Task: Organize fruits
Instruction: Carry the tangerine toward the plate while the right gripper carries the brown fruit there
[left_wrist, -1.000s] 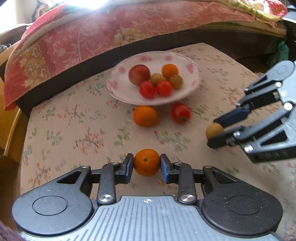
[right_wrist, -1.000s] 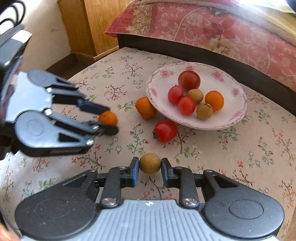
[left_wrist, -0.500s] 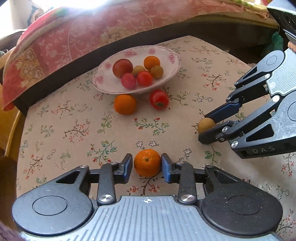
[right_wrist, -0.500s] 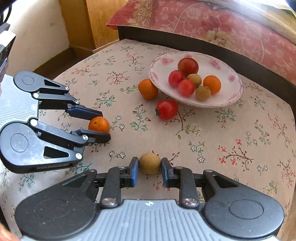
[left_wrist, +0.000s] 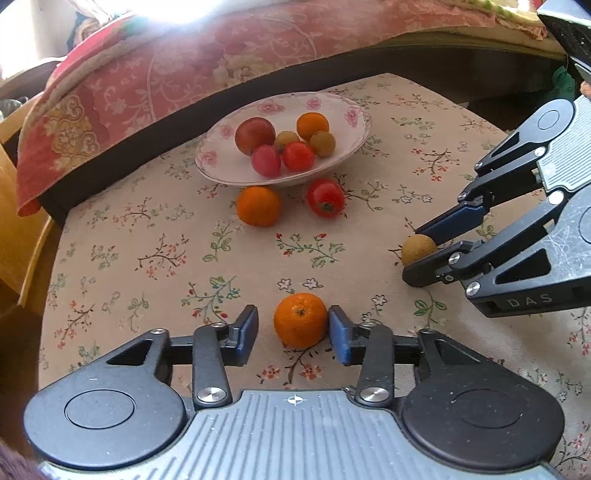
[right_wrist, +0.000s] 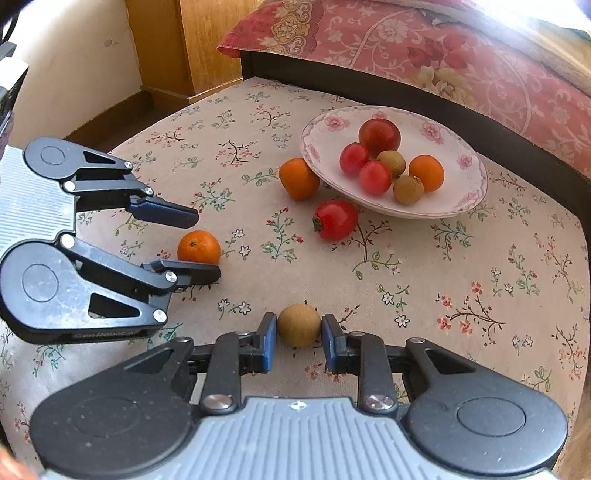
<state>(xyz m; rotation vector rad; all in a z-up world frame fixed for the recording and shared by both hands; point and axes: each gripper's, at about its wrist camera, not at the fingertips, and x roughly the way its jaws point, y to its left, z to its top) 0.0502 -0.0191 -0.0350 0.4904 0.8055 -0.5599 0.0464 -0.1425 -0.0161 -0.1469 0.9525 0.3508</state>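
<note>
A small orange (left_wrist: 300, 320) rests on the floral cloth between the fingers of my left gripper (left_wrist: 293, 334), which is open with a gap on the left side. It also shows in the right wrist view (right_wrist: 198, 246). A brown longan (right_wrist: 298, 325) lies between the fingers of my right gripper (right_wrist: 299, 341), which stands slightly apart from it, open. The longan also shows in the left wrist view (left_wrist: 418, 249). A flowered plate (left_wrist: 343, 110) at the back holds several fruits.
A larger orange (left_wrist: 258, 205) and a red tomato (left_wrist: 325, 197) lie on the cloth just in front of the plate. A bed with a pink floral cover (left_wrist: 184, 74) runs behind the table. A wooden cabinet (right_wrist: 199, 40) stands at the far left.
Both grippers have drawn back and lowered toward the near part of the table. The left gripper has opened and let go of the orange; the right gripper has loosened off the longan.
</note>
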